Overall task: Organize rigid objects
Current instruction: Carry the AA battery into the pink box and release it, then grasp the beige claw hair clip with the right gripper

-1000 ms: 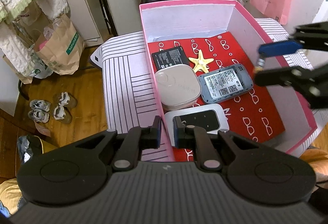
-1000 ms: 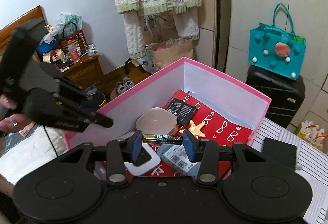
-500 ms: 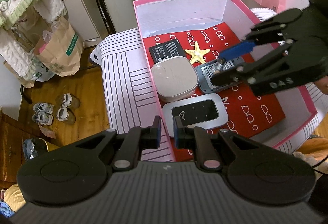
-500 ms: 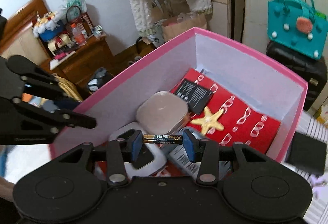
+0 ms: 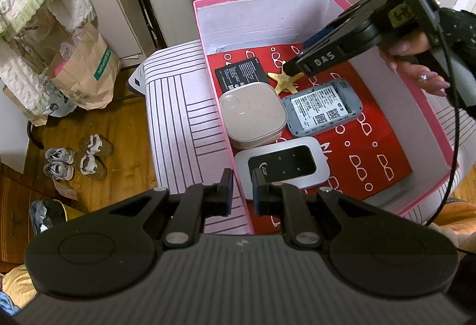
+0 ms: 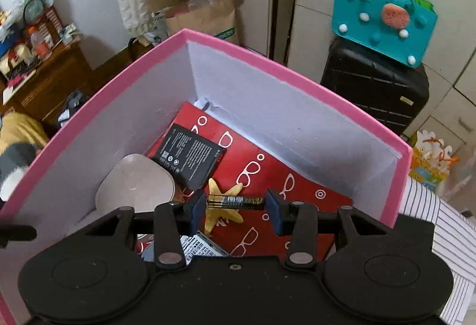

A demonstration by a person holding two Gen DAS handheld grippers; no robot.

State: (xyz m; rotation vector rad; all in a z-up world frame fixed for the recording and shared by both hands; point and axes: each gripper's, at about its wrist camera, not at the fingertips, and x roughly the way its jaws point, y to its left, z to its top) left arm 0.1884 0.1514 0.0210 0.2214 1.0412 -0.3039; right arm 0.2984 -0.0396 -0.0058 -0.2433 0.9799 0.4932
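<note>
Setting: a pink box (image 5: 433,104) with white inner walls and a red sheet with white glasses drawings on its floor, standing on a striped cloth (image 5: 178,122).
Right gripper (image 6: 236,206): inside the box; its jaws have just been opening, an AA battery (image 6: 236,202) lying lengthwise between the pads, its right end touching the right pad and the other end just short of the left pad.
Below the battery: a gold starfish (image 6: 221,206).
Left gripper (image 5: 240,191): fingers nearly together, empty, straddling the box's near-left wall.
Box contents: flat black phone battery (image 5: 239,75), beige rounded case (image 5: 253,116), grey router back (image 5: 321,109), white pocket router (image 5: 282,168).
Background: teal bag (image 6: 383,18) on a black suitcase (image 6: 374,87).
</note>
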